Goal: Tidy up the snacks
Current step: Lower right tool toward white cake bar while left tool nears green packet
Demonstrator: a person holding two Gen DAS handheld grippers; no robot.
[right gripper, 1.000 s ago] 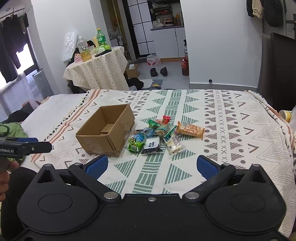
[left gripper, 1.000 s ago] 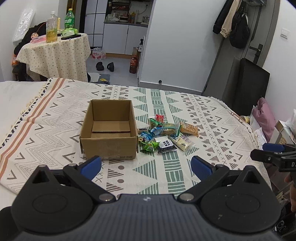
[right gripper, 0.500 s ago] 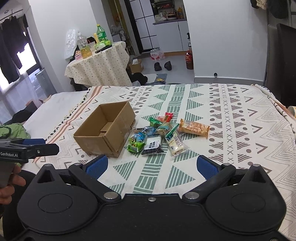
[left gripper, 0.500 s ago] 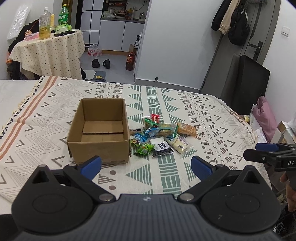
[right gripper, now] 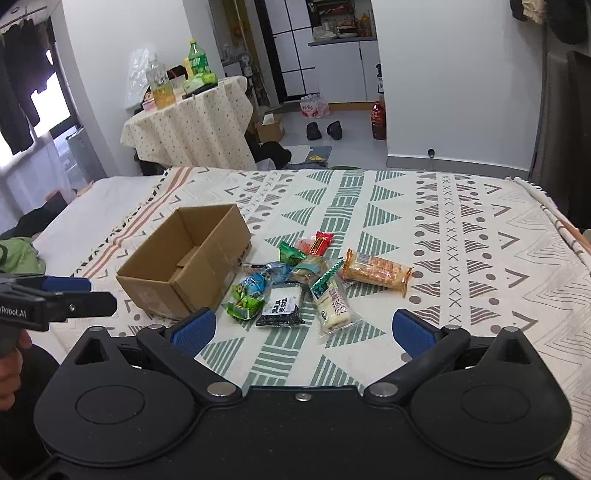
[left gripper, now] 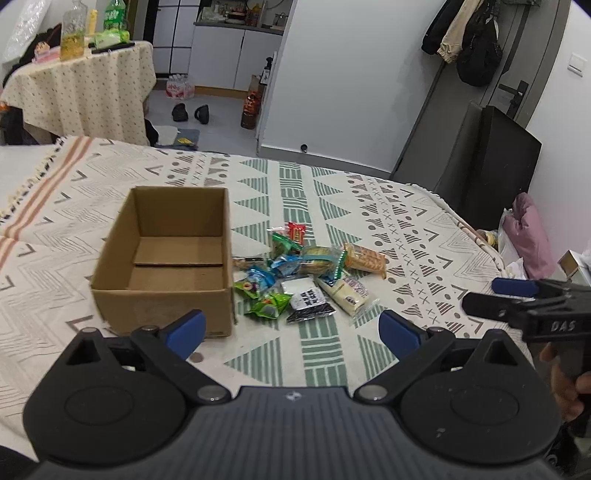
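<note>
Nearest me, my left gripper (left gripper: 291,326) and right gripper (right gripper: 301,326) both hang spread wide and empty above the patterned bedspread (right gripper: 461,236). Beyond them lies the heap of small crinkly foil-and-plastic snack packets (right gripper: 295,280), touching one another, just right of the open, empty brown cardboard box (left gripper: 162,254). I judge them light, soft, slippery and crushable; pinch each across its flat middle or sealed end.

White walls (right gripper: 443,92) enclose a small room with a grey floor (left gripper: 221,122). A bed carries a cream blanket (right gripper: 461,229) patterned with green triangles and grey zigzags. Beyond it stands a round table (right gripper: 192,125) under a dotted cloth, holding bottles. White cabinets (left gripper: 225,55) line the far kitchen area. Coats (left gripper: 465,33) hang by a grey door (left gripper: 517,81). Daylight enters through a window (right gripper: 48,99) at the left, seen from the right wrist.
</note>
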